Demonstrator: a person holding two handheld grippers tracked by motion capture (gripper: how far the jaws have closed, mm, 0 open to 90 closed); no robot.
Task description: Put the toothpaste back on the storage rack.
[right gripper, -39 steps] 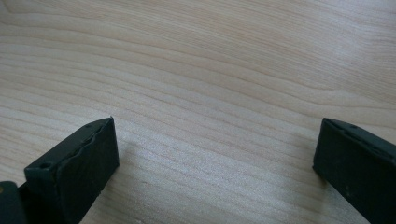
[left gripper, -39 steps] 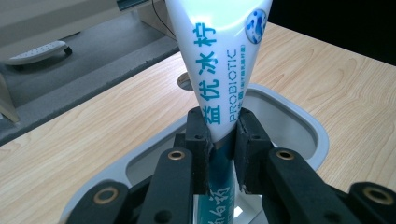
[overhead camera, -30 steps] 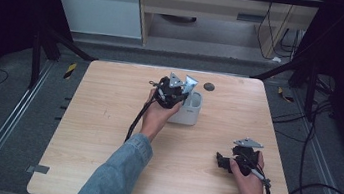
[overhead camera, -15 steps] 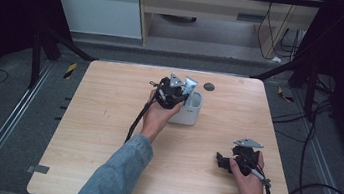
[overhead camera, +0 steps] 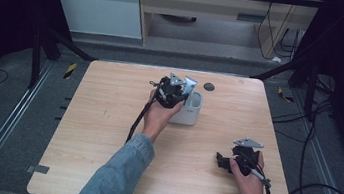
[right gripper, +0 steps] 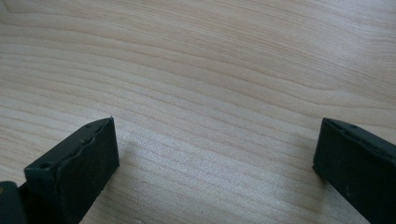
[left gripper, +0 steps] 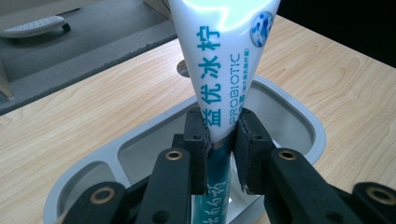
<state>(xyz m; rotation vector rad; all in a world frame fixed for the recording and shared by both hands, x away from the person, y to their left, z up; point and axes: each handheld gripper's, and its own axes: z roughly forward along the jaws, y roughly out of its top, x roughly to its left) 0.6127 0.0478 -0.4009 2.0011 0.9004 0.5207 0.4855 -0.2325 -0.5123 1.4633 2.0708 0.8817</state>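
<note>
From my remote seat I saw the left hand-held gripper (left gripper: 219, 135) clamped on a white toothpaste tube (left gripper: 224, 70) with teal lettering, its black pads (left gripper: 195, 140) pressing the tube from both sides. The tube stood nearly upright, its lower end down inside a pale grey cup (left gripper: 299, 116) with a rounded rim, its wide crimped end rising above the jaws. In the high view, that left hand-held gripper (overhead camera: 174, 91) sat over the cup (overhead camera: 189, 113) near the middle of the wooden tabletop (overhead camera: 104, 133), toward its far edge, with the tube's top (overhead camera: 190, 83) poking up beside it. A small dark round disc (overhead camera: 209, 86) lay on the tabletop just beyond the cup. Farther right and nearer to the person, well apart from the cup, the right hand-held gripper (overhead camera: 222, 161) rested low over bare wood; its jaws stood wide apart with nothing between them, only the tabletop's grain (right gripper: 210, 93) beneath.
</note>
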